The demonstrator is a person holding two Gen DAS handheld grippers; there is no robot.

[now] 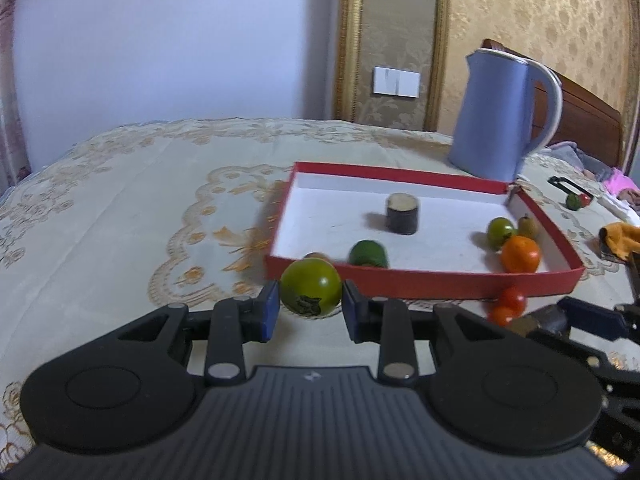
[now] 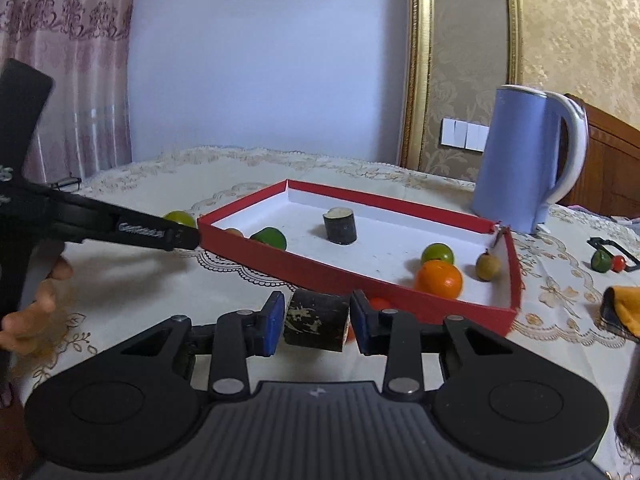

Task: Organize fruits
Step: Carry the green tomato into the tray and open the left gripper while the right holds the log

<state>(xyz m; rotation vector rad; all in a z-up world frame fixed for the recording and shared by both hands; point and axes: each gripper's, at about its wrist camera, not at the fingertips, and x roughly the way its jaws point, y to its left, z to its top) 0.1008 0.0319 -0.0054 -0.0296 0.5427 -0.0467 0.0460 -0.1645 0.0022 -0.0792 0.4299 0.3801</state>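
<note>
Clamping a green tomato [image 1: 311, 293] in your left gripper [image 1: 310, 314] and a dark cylinder [image 2: 317, 320] in your right gripper [image 2: 318, 322], both before the red tray's [image 1: 424, 280] near edge; lift clear of that rim before releasing inside.

Home bedroom — headboard [image 1: 580, 120], curtain [image 2: 68, 80], kettle [image 1: 500, 116].
</note>
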